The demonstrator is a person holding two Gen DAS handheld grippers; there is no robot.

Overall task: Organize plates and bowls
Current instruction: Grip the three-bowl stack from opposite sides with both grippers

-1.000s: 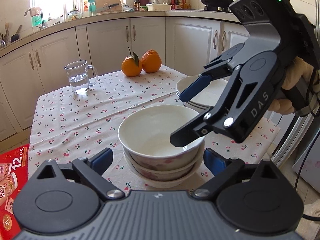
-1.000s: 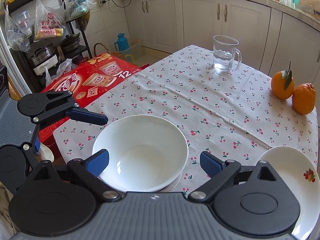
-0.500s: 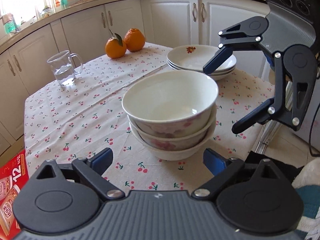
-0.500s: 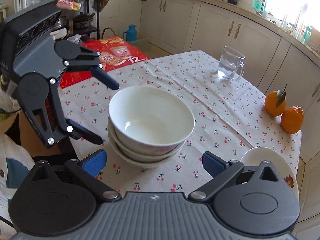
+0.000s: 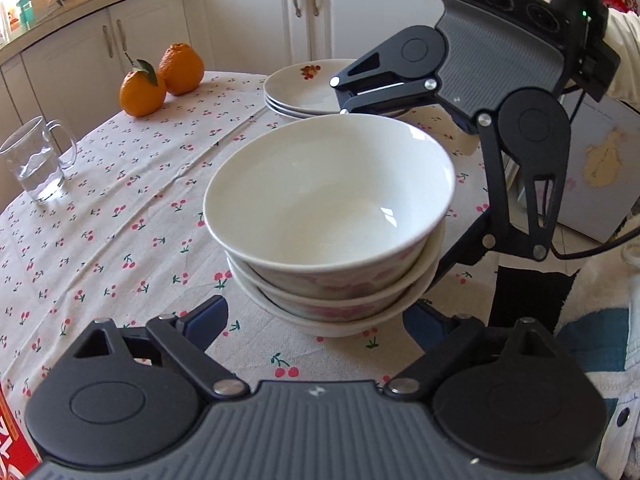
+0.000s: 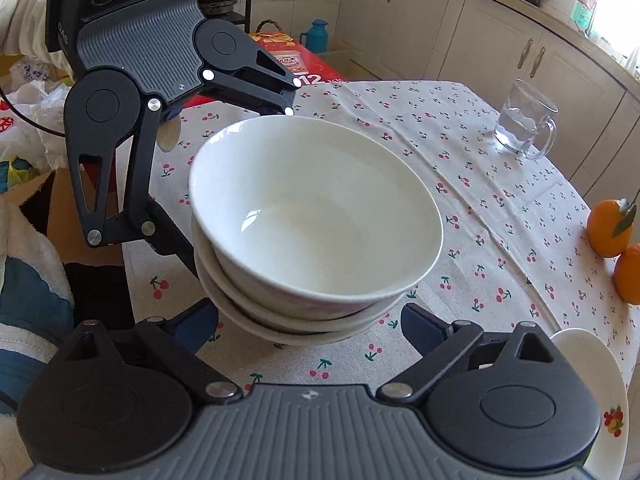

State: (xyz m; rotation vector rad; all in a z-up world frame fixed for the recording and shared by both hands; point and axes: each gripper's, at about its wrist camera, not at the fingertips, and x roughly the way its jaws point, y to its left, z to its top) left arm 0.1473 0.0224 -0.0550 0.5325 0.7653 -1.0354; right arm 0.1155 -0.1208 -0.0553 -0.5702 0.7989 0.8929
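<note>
A stack of three white bowls (image 5: pixel 332 216) with pink flower patterns stands on the cherry-print tablecloth (image 5: pixel 120 208); it also shows in the right wrist view (image 6: pixel 316 216). A stack of white plates (image 5: pixel 304 88) lies behind it; one plate edge shows in the right wrist view (image 6: pixel 596 392). My left gripper (image 5: pixel 316 316) is open, its fingers straddling the base of the bowl stack. My right gripper (image 6: pixel 310 322) is open and straddles the stack from the opposite side. Each gripper shows in the other's view, the right one (image 5: pixel 500 92) and the left one (image 6: pixel 132 92), both close to the stack.
Two oranges (image 5: pixel 160 80) and a glass mug of water (image 5: pixel 38 164) stand further back on the table. White kitchen cabinets (image 5: pixel 248 12) lie beyond. A red carton (image 6: pixel 296 64) and a blue jug (image 6: pixel 316 36) sit on the floor beside the table.
Both grippers have moved in closer and lower around the bowl stack, facing each other. The right gripper let go of the top bowl, which now rests on the stack.
</note>
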